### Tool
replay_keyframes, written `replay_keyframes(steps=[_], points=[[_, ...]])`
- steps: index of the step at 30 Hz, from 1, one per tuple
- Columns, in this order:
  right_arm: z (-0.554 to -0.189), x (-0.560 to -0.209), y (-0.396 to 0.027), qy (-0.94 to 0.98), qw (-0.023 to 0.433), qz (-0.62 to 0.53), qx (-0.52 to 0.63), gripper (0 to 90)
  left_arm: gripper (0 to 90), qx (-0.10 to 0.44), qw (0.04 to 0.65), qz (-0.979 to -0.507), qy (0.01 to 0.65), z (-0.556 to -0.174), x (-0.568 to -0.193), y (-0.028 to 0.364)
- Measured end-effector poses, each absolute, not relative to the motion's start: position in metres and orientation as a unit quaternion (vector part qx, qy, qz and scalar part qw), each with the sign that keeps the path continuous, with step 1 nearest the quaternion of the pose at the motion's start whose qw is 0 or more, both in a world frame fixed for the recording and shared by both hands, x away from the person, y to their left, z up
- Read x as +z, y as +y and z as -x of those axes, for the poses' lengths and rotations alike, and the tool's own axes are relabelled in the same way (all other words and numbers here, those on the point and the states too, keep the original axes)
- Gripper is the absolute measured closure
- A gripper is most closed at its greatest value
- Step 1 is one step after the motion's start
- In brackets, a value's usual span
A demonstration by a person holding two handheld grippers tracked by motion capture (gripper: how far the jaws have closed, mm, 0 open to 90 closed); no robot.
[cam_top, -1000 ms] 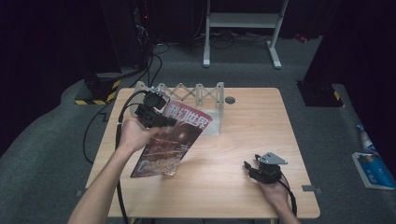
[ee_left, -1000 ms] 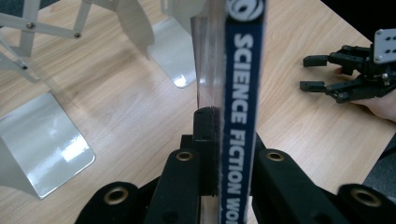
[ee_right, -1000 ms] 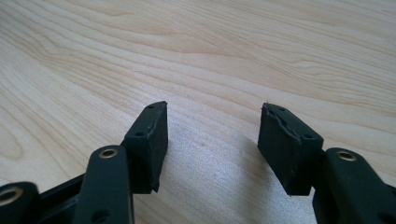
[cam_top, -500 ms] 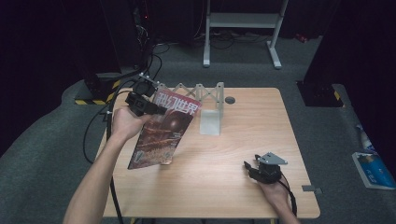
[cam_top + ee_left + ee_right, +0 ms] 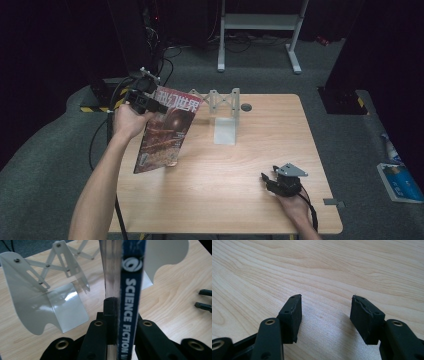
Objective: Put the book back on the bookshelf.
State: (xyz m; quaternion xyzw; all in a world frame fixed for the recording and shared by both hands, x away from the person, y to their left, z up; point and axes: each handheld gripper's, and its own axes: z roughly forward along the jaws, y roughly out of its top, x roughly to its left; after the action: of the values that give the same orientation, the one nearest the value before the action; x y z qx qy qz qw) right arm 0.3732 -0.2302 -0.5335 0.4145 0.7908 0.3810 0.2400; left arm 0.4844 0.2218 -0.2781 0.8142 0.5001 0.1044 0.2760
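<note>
This was a lab or recording studio, not a home. A lone bare wooden table stood on grey carpet, ringed by black drapes. Beyond the left gripper sat dark equipment with trailing cables and yellow-black hazard tape; farther off, past the table's far edge, stood a white metal stand.

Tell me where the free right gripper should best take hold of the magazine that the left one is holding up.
Probably the magazine's free long edge facing the bookend rack, about halfway down, coming in level from the right gripper's side. The left gripper already clamps the top corner at the spine, and the cover hangs nearly upright, so that thin open edge should fit between the open jaws.
</note>
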Motion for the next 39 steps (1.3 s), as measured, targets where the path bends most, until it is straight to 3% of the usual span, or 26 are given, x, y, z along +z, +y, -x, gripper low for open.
replay_keyframes(steps=[22, 39], points=[[-0.373, -0.533, -0.230, 0.790, 0.238, -0.417, 0.382, 42.7, 83.5, 0.150, 0.299, -0.770, 0.543, -0.501, -0.264, 0.244], [-0.373, -0.533, -0.230, 0.790, 0.238, -0.417, 0.382, 42.7, 83.5, 0.152, 0.332, -0.748, 0.554, -0.496, -0.254, 0.255]])
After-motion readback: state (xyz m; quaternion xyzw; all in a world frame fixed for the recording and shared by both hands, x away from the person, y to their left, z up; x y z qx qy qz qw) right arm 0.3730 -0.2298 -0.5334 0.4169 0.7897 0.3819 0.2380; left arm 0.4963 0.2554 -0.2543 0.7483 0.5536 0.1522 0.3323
